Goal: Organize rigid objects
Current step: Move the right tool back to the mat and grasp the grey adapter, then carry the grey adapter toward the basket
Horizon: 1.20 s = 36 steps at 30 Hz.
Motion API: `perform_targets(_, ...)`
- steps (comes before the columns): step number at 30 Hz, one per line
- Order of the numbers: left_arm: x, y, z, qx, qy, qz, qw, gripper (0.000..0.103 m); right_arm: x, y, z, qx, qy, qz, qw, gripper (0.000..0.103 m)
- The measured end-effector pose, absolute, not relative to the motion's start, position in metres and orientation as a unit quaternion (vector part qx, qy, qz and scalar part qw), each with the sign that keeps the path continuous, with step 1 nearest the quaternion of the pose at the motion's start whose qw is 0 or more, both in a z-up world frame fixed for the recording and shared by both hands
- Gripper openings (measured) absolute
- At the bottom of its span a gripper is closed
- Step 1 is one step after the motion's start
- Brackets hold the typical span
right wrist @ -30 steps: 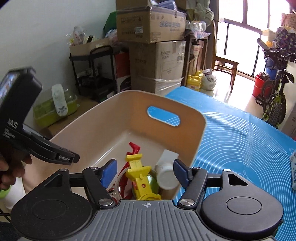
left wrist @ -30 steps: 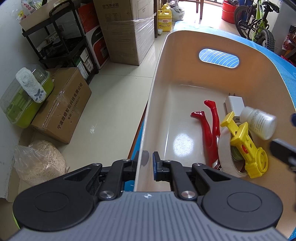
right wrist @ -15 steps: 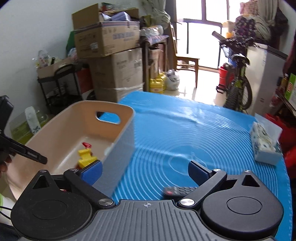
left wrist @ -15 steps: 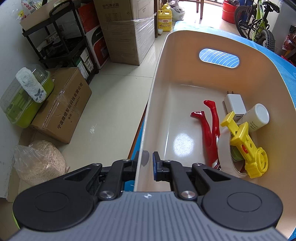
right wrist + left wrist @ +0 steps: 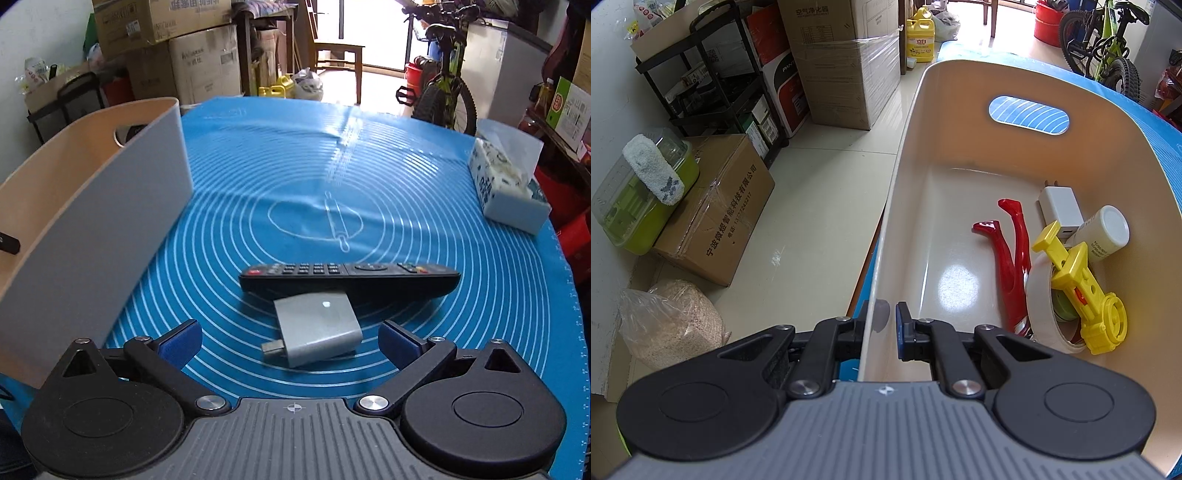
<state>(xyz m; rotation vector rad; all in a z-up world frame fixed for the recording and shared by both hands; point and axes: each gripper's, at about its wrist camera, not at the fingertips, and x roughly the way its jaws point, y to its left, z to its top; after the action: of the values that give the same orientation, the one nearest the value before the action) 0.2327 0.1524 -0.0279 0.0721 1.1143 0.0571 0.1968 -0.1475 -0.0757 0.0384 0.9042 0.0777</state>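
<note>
The left gripper [image 5: 881,325] is clenched on the near wall of the beige bin [image 5: 905,177]. Only its camera sees inside: red pliers [image 5: 1008,251], a tape roll [image 5: 1039,314], a yellow toy [image 5: 1078,291], a white charger [image 5: 1060,212] and what looks like a pill bottle [image 5: 1106,232]. The right gripper [image 5: 290,341], fingers spread, hovers over a grey adapter [image 5: 317,332] touching a black remote [image 5: 349,278] on the blue mat [image 5: 295,177]; farther right, a tissue box [image 5: 506,184].

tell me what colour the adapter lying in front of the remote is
Grey, a matte silver-grey adapter with a small white mark on top; the right wrist view shows it best.
</note>
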Motion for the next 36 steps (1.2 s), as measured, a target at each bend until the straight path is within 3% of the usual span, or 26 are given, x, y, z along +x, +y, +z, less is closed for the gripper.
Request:
perform_targets(20,0.232,0.155,-0.027,0.035,0.529,0.028,0.847,0.013,0.210,-0.152,-0.115,-0.024,0.428,0.073,0.900,0.100)
perform_targets(26,0.232,0.157,-0.027,0.035,0.529,0.029,0.847,0.013,0.206,-0.155,-0.114,-0.023,0.409,0.084,0.909,0.088)
perform_targets(30,0.232,0.156,-0.027,0.036,0.529,0.028,0.847,0.013,0.204,-0.157,-0.109,-0.016,0.406,0.082,0.910,0.069)
perform_targets(36,0.232,0.156,-0.028,0.036,0.529,0.028,0.847,0.013,0.204,-0.154,-0.107,-0.020,0.414,0.074,0.907,0.069)
